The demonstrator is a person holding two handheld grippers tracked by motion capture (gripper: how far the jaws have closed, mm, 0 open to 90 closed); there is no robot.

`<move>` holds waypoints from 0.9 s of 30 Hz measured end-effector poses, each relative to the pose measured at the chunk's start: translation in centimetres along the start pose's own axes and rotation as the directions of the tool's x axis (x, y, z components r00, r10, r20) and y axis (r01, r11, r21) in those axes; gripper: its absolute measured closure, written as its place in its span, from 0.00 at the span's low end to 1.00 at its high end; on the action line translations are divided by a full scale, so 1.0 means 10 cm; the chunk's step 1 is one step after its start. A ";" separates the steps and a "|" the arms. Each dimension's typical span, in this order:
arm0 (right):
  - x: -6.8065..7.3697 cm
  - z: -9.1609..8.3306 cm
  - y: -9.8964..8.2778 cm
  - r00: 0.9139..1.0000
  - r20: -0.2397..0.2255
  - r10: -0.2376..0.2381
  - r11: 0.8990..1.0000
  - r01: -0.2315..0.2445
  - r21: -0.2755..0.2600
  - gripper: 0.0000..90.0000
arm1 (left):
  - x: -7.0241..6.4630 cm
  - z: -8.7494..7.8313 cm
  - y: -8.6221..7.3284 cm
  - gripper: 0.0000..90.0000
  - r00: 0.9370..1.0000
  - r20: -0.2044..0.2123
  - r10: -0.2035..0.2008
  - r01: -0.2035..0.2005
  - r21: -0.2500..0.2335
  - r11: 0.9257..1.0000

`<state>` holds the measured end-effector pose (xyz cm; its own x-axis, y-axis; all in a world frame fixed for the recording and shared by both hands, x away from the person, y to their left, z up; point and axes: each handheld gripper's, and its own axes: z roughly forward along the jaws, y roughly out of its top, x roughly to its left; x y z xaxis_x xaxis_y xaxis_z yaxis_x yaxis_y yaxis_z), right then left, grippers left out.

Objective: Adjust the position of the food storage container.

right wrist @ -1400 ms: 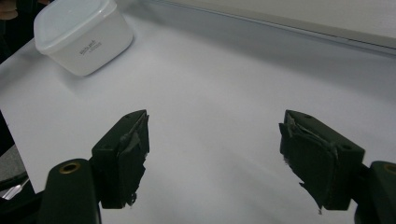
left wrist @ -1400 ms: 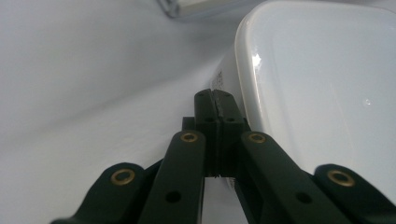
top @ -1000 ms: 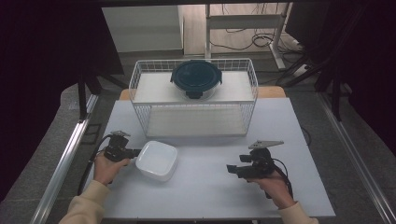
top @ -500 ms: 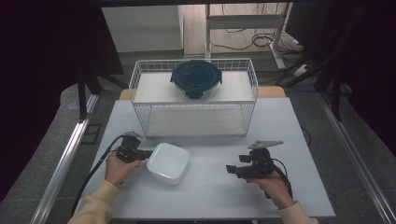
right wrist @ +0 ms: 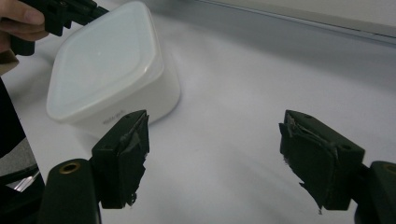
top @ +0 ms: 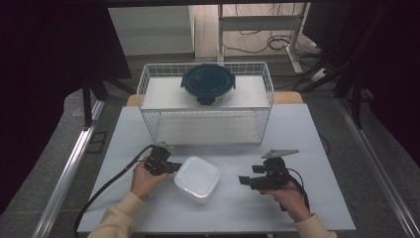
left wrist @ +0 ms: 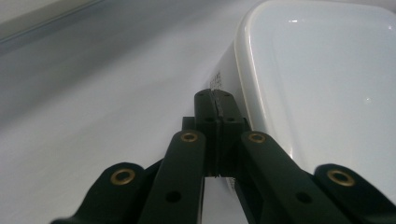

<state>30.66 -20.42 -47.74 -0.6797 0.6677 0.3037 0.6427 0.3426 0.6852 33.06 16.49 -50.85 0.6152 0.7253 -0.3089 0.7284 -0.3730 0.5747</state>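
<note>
A white square container with a lid (top: 197,178) (right wrist: 102,65) sits on the white table (top: 307,134), left of the middle and near the front. My left gripper (top: 174,167) (left wrist: 215,95) is shut with nothing between its jaws, and its closed tips lie against the container's (left wrist: 327,84) left wall. In the right gripper view that left gripper (right wrist: 60,14) and its hand appear behind the container. My right gripper (top: 243,181) (right wrist: 215,154) stands open to the right of the container, apart from it and pointing toward it, with nothing between its pads.
A white wire basket (top: 205,124) stands at the back of the table, with a dark blue round lidded container (top: 208,83) on top of it. A black cable (top: 109,186) trails from the left gripper off the table's front left.
My left gripper has moved to the right, and the white container has slid right with it, toward the right gripper. The right gripper has stayed still.
</note>
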 end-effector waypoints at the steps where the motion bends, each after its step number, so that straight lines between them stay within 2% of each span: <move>1: 0.00 0.00 0.00 1.000 0.001 0.003 1.000 -0.003 0.000 0.26 | -0.02 0.02 0.01 1.00 1.000 0.008 -0.001 0.001 0.002 1.000; 5: -0.01 -0.01 0.00 1.000 0.002 0.007 1.000 -0.007 -0.006 0.26 | -0.11 0.09 0.05 1.00 1.000 0.014 0.011 -0.011 0.018 1.000; 7: -0.02 -0.02 0.00 1.000 0.003 0.006 1.000 -0.006 -0.007 0.26 | -0.12 0.12 0.06 1.00 0.999 0.031 0.017 -0.018 0.022 1.000; 10: -0.02 -0.01 0.00 1.000 0.003 0.006 1.000 -0.006 -0.007 0.26 | -0.15 0.14 0.06 1.00 0.999 0.030 0.018 -0.018 0.018 1.000; 11: -0.02 -0.02 0.00 1.000 0.004 0.007 1.000 -0.007 -0.008 0.26 | -0.14 0.12 0.06 1.00 0.999 0.024 0.025 -0.026 0.023 0.999; 13: -0.02 -0.02 0.00 1.000 0.005 0.007 1.000 -0.007 -0.009 0.26 | -0.14 0.05 0.06 1.00 1.000 -0.020 0.019 -0.018 0.019 1.000; 16: -0.02 -0.03 0.00 1.000 0.004 0.009 1.000 -0.009 -0.012 0.26 | -0.12 -0.16 0.03 1.00 0.998 -0.055 0.009 -0.010 -0.010 1.000; 19: -0.03 -0.04 0.01 1.000 0.006 0.010 1.000 -0.009 -0.017 0.26 | -0.15 -0.32 -0.07 1.00 0.998 -0.064 0.018 -0.019 -0.013 1.000; 21: -0.04 -0.05 0.01 1.000 0.009 0.012 1.000 -0.012 -0.021 0.26 | -0.21 -0.40 -0.20 1.00 0.997 -0.072 0.029 -0.029 -0.007 1.000; 27: -0.04 -0.05 0.01 1.000 0.012 0.017 0.999 -0.017 -0.030 0.26 | -0.41 -0.49 -0.48 1.00 0.998 -0.034 0.049 -0.049 0.002 0.999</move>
<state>30.85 -21.02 -47.47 -0.6646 0.6810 0.3075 0.6431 0.3118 0.6994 25.56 18.16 -48.68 0.6395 0.7253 -0.2548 0.6981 -0.4092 0.5875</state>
